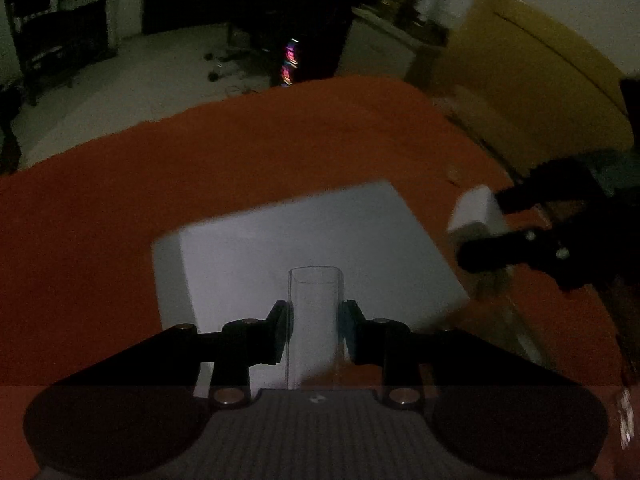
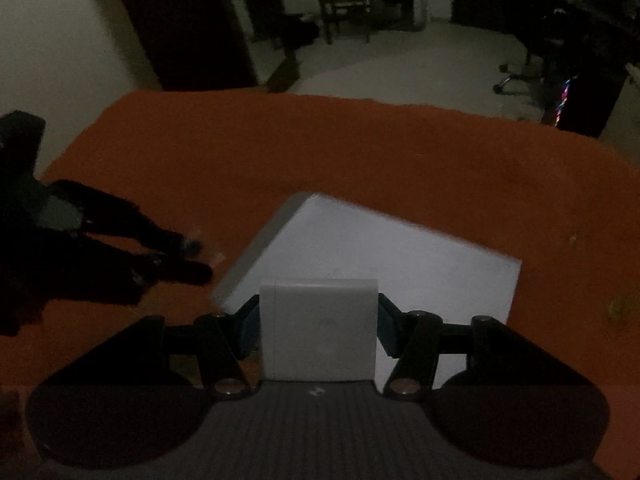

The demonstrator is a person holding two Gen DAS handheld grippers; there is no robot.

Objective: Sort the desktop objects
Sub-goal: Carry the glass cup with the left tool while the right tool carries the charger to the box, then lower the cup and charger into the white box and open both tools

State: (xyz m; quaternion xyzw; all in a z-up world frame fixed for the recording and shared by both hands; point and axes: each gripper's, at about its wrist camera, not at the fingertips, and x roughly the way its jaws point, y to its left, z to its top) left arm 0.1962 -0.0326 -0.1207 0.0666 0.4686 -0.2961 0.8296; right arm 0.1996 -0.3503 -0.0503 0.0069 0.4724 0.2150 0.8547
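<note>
1. A broad surface under an orange cloth fills both dim views.
2. A flat white rectangular tray lies on it, below both grippers.
3. The right gripper has its fingers clamped on a white rounded plastic block, held above the tray's near edge.
4. The left gripper has its fingers clenched on a clear, slim, upright plastic tube, also above the tray.
5. Risk: the smooth tube could slip or tilt in that narrow grip; the two grippers hang near each other and could collide.
</note>
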